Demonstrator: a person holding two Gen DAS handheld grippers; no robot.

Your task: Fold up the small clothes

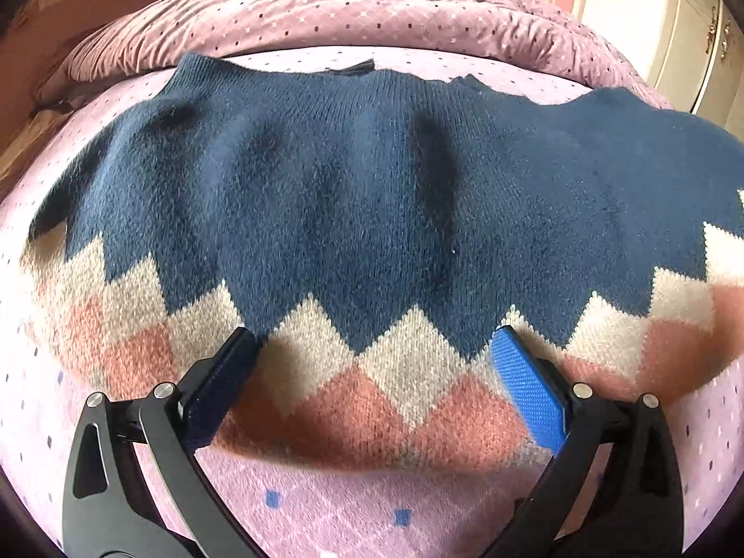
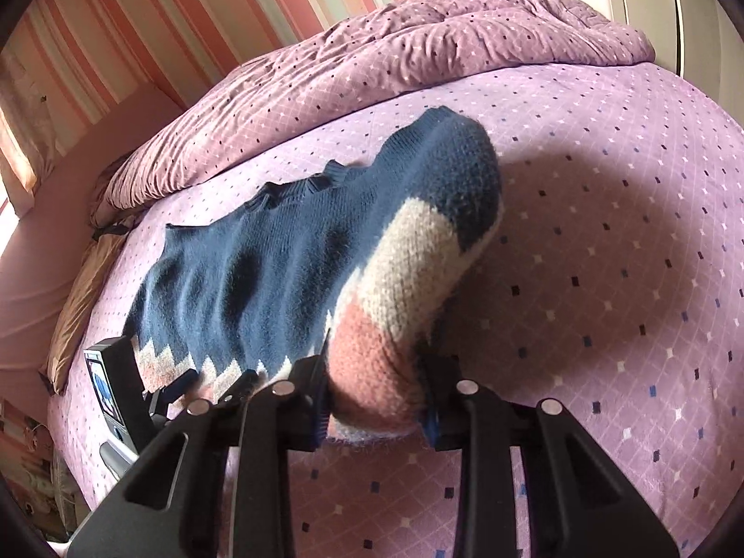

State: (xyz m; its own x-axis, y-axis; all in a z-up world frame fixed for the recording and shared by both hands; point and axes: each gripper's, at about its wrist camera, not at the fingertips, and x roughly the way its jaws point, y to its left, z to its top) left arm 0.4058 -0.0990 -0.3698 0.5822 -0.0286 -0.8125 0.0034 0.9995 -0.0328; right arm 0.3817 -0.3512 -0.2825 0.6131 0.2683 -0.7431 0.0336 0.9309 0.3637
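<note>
Knit sweater [image 1: 353,195], navy w/ cream and pink zigzag band, lies spread across the lavender dotted bedsheet [image 1: 325,507], filling the centre of the left wrist view. Left gripper [image 1: 372,348] sits at bottom centre, jaws spread wide over the pink/cream edge, pads not pressing on it. In the right wrist view, right gripper [image 2: 374,372] at bottom centre is clenched on a bunched pink/cream corner of the sweater, lifted off the sheet. Rumpled purple quilt [image 2: 418,56] lies along the upper part of the frame.
</note>
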